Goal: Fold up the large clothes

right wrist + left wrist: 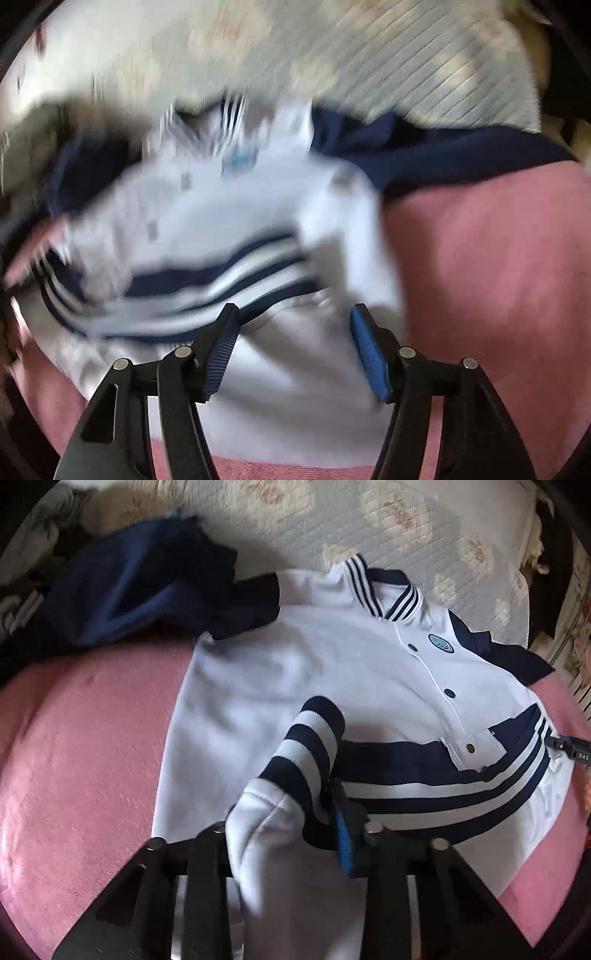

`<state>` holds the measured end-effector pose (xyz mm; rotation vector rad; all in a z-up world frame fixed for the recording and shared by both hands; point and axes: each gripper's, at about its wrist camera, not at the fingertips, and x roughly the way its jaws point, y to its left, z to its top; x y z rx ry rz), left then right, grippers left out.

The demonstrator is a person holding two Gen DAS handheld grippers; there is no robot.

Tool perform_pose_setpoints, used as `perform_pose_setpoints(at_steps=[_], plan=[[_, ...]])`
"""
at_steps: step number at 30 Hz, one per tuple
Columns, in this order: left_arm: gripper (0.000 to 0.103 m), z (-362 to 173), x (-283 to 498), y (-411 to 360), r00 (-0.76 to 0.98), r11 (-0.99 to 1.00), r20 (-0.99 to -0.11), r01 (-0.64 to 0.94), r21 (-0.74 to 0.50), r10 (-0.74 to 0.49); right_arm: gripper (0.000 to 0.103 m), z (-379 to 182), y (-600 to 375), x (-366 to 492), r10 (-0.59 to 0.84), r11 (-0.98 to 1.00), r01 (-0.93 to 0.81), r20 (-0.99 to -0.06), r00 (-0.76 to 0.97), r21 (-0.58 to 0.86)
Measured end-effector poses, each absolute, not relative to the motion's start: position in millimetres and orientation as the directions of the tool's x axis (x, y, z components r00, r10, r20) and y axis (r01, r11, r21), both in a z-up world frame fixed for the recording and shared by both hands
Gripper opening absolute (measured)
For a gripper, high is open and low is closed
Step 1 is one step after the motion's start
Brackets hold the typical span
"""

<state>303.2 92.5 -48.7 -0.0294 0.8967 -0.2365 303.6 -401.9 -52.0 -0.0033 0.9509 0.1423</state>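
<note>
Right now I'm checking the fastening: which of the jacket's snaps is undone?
The lowest snap, brass-coloured, on the loose placket flap just above the navy hem stripes. The two snaps above it look dark and closed along the white jacket front.

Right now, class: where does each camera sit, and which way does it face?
Left wrist: on the left gripper, looking down its fingers at the white jacket on a pink blanket; it grips the striped cuff.
Right wrist: on the right gripper, open above the blurred jacket hem.
Both show the jacket, blanket and quilt.
</note>
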Motion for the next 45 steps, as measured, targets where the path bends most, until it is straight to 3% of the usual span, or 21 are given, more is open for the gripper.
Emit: perform_pose_setpoints(at_steps=[1, 2, 4, 7, 11, 12, 13, 14, 16, 18, 20, 23, 25, 28, 30, 33, 35, 37, 41, 42, 45], plan=[[0.007, -43.9, 298.8, 90.1, 0.616, 0.973, -0.757, 0.200, -0.116, -0.217, 0.023, -46.5, -398.6, 298.4, 0.094, 0.994, -0.103, -0.786, 0.611, 0.038], [0.007, -37.1, 291.6, 87.3, 0.647, 0.975, -0.734, 0.195, -0.101, -0.206, 0.013, -38.8, -397.1, 292.0, 0.087, 0.995, -0.090, -0.763, 0.641, 0.038], [0.007, -21.2, 276.9, 82.4, 0.705, 0.977, -0.680, 0.199, -0.083, -0.201, 0.005, -21.6, -397.2, 275.7, 0.058, 0.998, -0.041, -0.719, 0.692, 0.042], [0.008, -4.7, 266.0, 78.4, 0.731, 0.972, -0.647, 0.224, -0.070, -0.215, 0.004, -6.5, -403.8, 251.0, 0.004, 1.000, 0.005, -0.691, 0.723, 0.011], [0.031, -36.5, 289.3, 90.1, 0.637, 0.994, -0.764, 0.086, -0.068, -0.107, 0.004, -26.3, -409.3, 270.0, -0.020, 0.999, -0.011, -0.764, 0.644, -0.036], [0.047, -45.9, 291.4, 94.0, 0.636, 0.997, -0.768, 0.057, -0.053, -0.077, 0.005, -35.8, -407.0, 277.8, -0.045, 0.998, -0.014, -0.792, 0.609, -0.068], [0.055, -49.0, 290.6, 95.6, 0.645, 0.999, -0.763, 0.034, -0.029, -0.044, 0.008, -39.1, -405.9, 280.1, -0.068, 0.996, -0.004, -0.794, 0.604, -0.088], [0.061, -46.9, 289.0, 97.7, 0.658, 1.000, -0.753, 0.008, -0.013, -0.014, 0.008, -38.4, -405.4, 279.7, -0.081, 0.995, 0.005, -0.787, 0.612, -0.098], [0.063, -31.1, 280.3, 101.8, 0.713, 1.000, -0.702, -0.021, -0.009, 0.009, 0.009, -27.4, -408.5, 272.5, -0.088, 0.995, 0.030, -0.757, 0.648, -0.090], [0.079, -10.8, 269.6, 102.3, 0.777, 1.000, -0.629, -0.031, 0.001, 0.024, 0.013, -16.9, -414.9, 259.1, -0.047, 0.999, 0.037, -0.728, 0.684, -0.030], [0.084, 6.3, 258.0, 101.5, 0.823, 1.000, -0.567, 0.000, 0.000, 0.000, 0.013, -10.2, -415.8, 248.0, 0.003, 1.000, 0.019, -0.713, 0.701, 0.022], [0.103, 21.1, 244.8, 91.1, 0.870, 0.995, -0.493, 0.033, 0.097, 0.019, 0.013, 0.3, -404.8, 233.5, -0.011, 0.998, 0.052, -0.676, 0.736, 0.041], [0.103, 29.3, 237.1, 86.7, 0.889, 0.988, -0.456, 0.025, 0.153, 0.048, 0.013, 3.8, -394.0, 226.7, -0.018, 0.997, 0.067, -0.655, 0.755, 0.049], [0.103, 35.5, 226.5, 77.4, 0.869, 0.987, -0.491, 0.127, 0.102, -0.061, 0.013, 5.8, -375.3, 215.2, 0.068, 0.997, -0.022, -0.639, 0.766, 0.080], [0.103, 32.8, 212.3, 67.1, 0.849, 0.973, -0.514, 0.204, 0.104, -0.123, 0.013, 1.9, -352.2, 208.5, 0.131, 0.988, -0.150, -0.660, 0.740, 0.028], [0.101, 19.1, 193.0, 47.4, 0.856, 0.947, -0.515, 0.206, 0.248, -0.051, 0.013, -13.7, -319.2, 199.4, 0.116, 0.961, -0.258, -0.698, 0.707, -0.102], [0.096, 6.3, 195.2, 36.4, 0.803, 0.927, -0.585, 0.297, 0.230, -0.112, 0.021, -22.8, -303.5, 195.8, 0.054, 0.956, -0.236, -0.681, 0.731, -0.177], [0.091, -5.3, 194.9, 20.8, 0.769, 0.895, -0.623, 0.370, 0.248, -0.145, 0.041, -31.1, -285.5, 194.8, 0.041, 0.937, -0.264, -0.679, 0.733, -0.227], [0.091, -24.1, 191.0, -6.5, 0.691, 0.850, -0.694, 0.476, 0.225, -0.203, 0.057, -41.7, -258.4, 190.8, 0.087, 0.892, -0.371, -0.707, 0.702, -0.258], [0.091, -29.1, 188.9, -12.3, 0.674, 0.834, -0.710, 0.499, 0.234, -0.204, 0.063, -44.5, -252.8, 188.3, 0.091, 0.876, -0.396, -0.713, 0.695, -0.274], [0.091, -51.9, 188.6, -23.1, 0.668, 0.777, -0.739, 0.510, 0.369, -0.087, 0.066, -57.5, -238.4, 177.1, 0.071, 0.811, -0.462, -0.723, 0.687, -0.358]])
